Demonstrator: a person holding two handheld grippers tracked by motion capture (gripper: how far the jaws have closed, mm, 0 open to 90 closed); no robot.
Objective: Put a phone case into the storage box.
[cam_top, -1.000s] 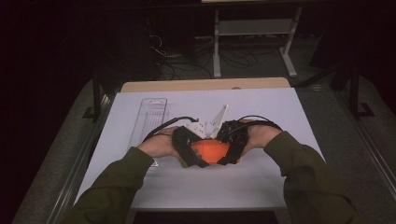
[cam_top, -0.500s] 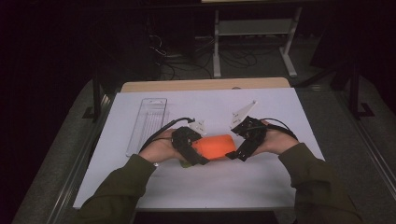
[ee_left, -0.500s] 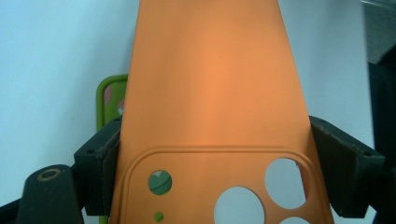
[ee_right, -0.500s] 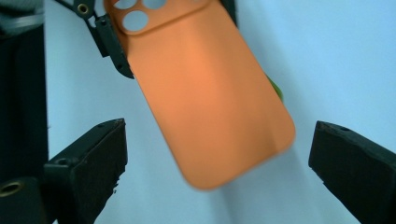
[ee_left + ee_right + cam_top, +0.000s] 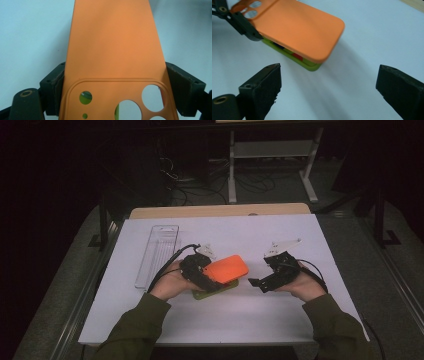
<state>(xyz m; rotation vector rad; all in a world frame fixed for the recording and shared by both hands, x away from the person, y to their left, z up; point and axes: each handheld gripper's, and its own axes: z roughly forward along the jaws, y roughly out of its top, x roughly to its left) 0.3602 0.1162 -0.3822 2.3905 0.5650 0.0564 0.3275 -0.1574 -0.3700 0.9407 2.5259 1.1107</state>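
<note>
Orange silicone phone case (image 5: 226, 268) — clamped in left gripper (image 5: 202, 275) over lime-green phone (image 5: 216, 291) on white bench (image 5: 250, 315); right gripper (image 5: 261, 281) has released it, withdrawn rightward, jaws wide — removal nearly complete.

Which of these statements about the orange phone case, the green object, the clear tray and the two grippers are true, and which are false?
1. The left gripper is shut on the orange phone case. True.
2. The right gripper grips the green object. False: its jaws stand open and hold nothing.
3. The orange phone case lies inside the clear tray. False: the case is apart from the tray, above the green object.
4. The case has round camera holes. True.
</note>
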